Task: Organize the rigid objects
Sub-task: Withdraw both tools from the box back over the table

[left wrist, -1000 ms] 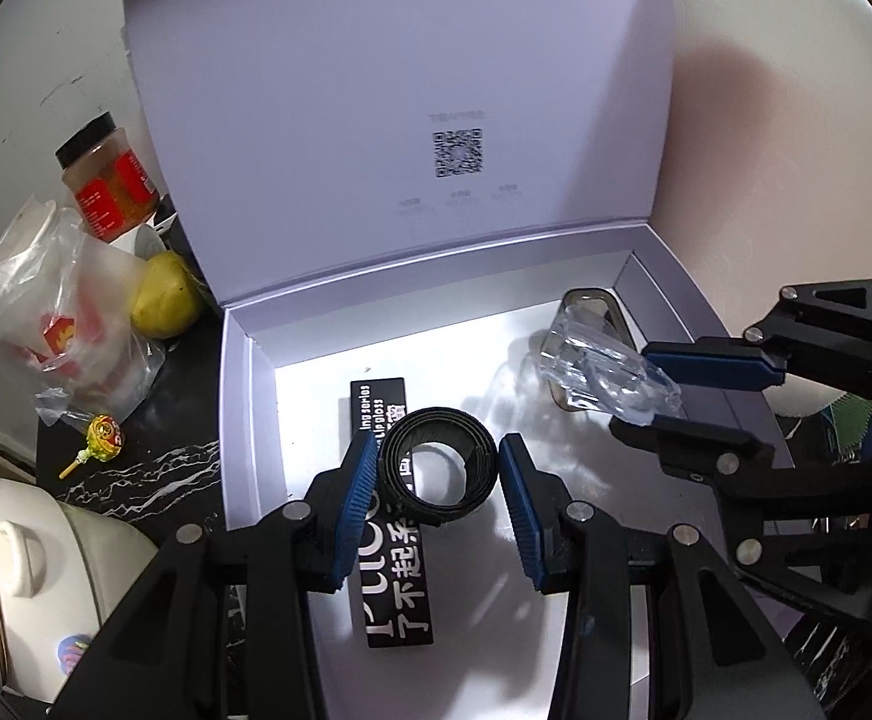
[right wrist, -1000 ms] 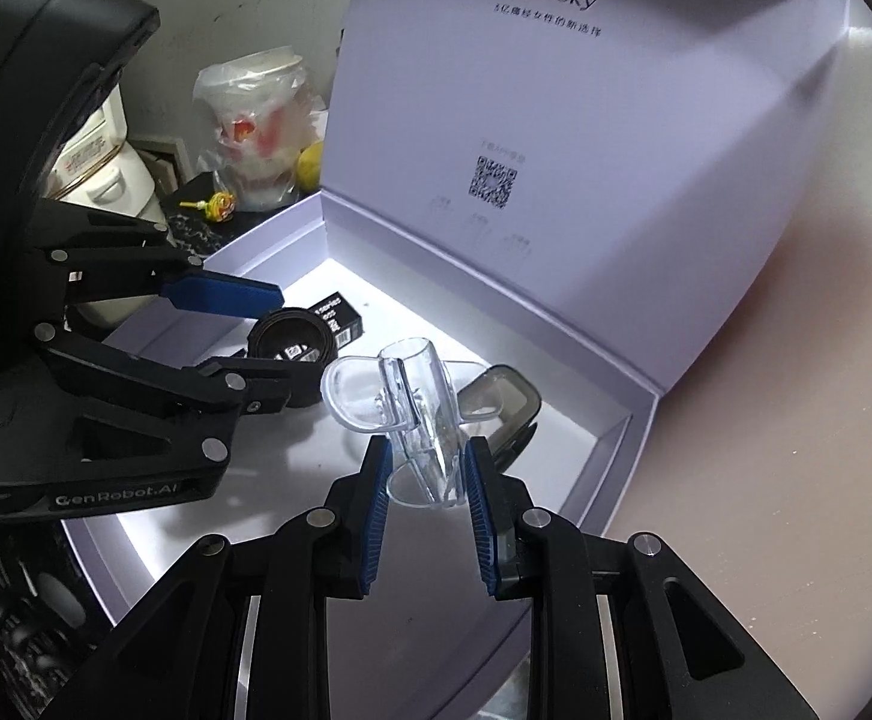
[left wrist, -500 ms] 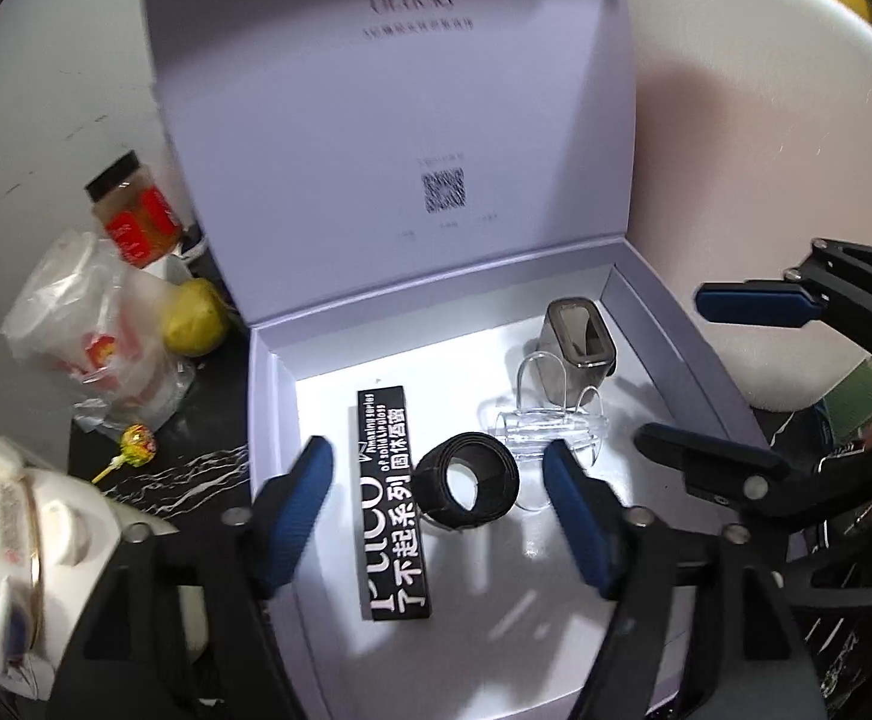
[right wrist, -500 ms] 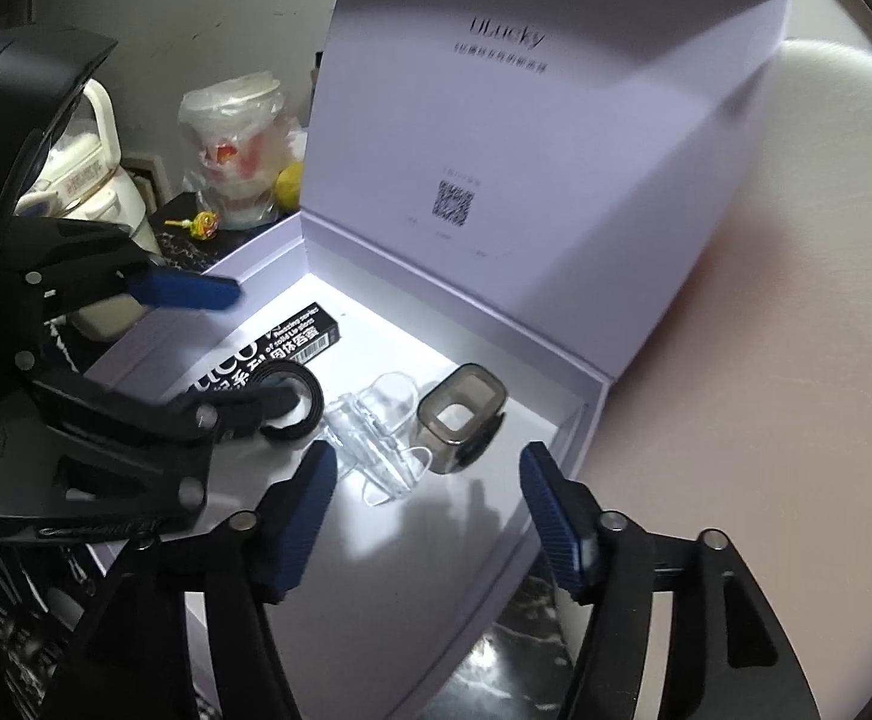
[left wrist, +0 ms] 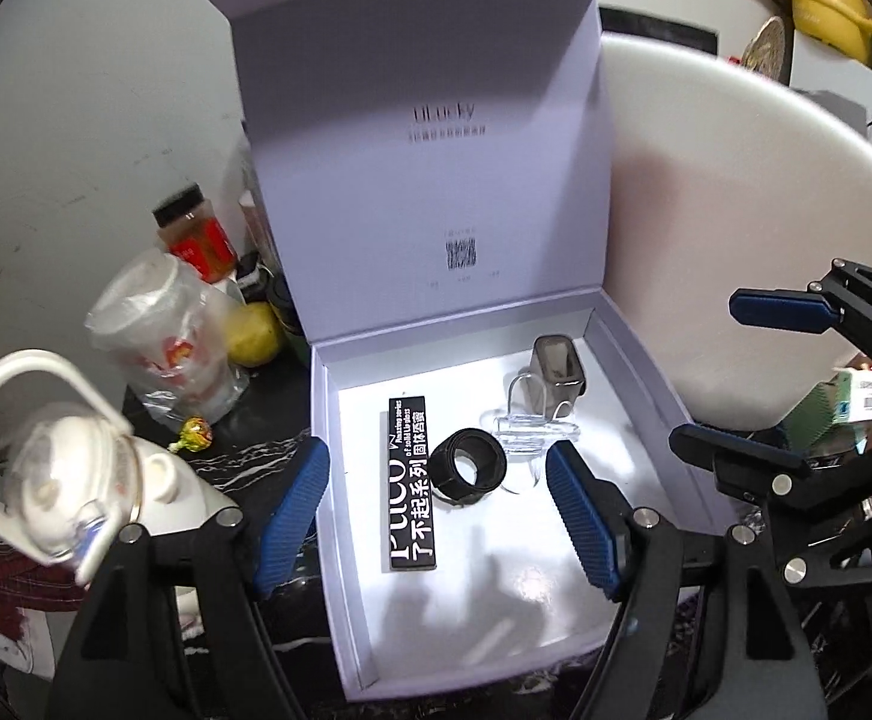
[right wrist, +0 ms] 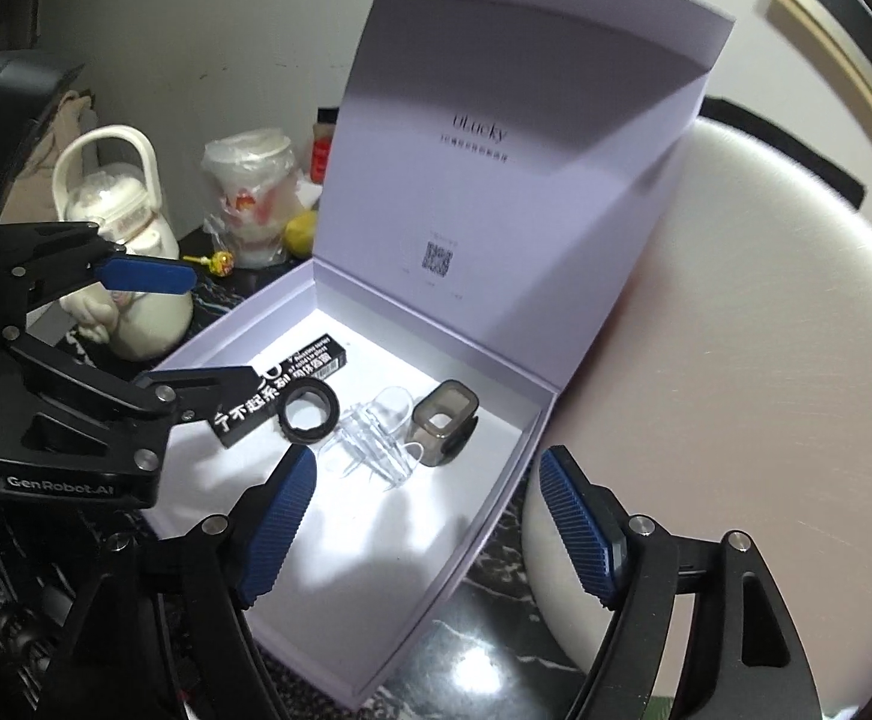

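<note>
Dark marble counter holds the open box. Both grippers, left and right, now spread wide and withdrawn, have released the black ring and clear holder inside.

Both fisheye views bend strongly at their dark, vignetted rims. Hard overhead light burns out the floor of the pale lilac cardboard box, leaving soft shadows there. The cream handled kettle is motion-blurred.

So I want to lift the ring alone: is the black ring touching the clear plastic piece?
Cannot tell. In the left wrist view the black ring and clear plastic piece sit edge to edge, with neither gap nor contact plain.
</note>
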`<state>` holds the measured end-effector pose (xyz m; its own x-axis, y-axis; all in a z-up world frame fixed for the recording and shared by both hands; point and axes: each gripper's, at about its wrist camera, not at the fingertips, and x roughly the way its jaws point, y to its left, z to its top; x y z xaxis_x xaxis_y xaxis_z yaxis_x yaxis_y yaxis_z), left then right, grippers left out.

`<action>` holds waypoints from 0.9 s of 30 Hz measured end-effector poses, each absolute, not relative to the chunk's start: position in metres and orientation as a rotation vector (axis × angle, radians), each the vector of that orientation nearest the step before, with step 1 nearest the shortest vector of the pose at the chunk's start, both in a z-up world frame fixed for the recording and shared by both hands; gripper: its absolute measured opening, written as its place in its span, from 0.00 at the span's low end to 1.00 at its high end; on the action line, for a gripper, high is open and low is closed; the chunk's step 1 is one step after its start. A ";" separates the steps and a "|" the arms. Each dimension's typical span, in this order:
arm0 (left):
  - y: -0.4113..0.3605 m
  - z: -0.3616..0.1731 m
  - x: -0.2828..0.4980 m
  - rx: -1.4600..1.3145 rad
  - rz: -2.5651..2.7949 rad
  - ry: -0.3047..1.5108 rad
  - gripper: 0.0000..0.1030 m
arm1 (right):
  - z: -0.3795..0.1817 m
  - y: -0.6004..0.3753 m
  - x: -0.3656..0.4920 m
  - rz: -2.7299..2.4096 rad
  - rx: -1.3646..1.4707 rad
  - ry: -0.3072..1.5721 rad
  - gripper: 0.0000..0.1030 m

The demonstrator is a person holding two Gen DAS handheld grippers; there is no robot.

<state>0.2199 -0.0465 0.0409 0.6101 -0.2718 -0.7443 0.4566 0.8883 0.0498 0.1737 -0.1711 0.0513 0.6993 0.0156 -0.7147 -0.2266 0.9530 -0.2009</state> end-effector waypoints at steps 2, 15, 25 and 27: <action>-0.044 0.049 0.212 0.239 -0.416 0.805 0.72 | 0.058 -0.170 0.166 0.135 -0.284 0.771 0.76; -0.028 0.077 0.156 0.212 -0.402 0.757 0.72 | 0.091 -0.164 0.107 0.108 -0.279 0.683 0.83; -0.024 0.078 0.109 0.249 -0.368 0.735 0.72 | 0.099 -0.155 0.056 0.101 -0.281 0.637 0.89; -0.024 0.075 0.100 0.249 -0.371 0.739 0.72 | 0.097 -0.154 0.046 0.101 -0.281 0.636 0.89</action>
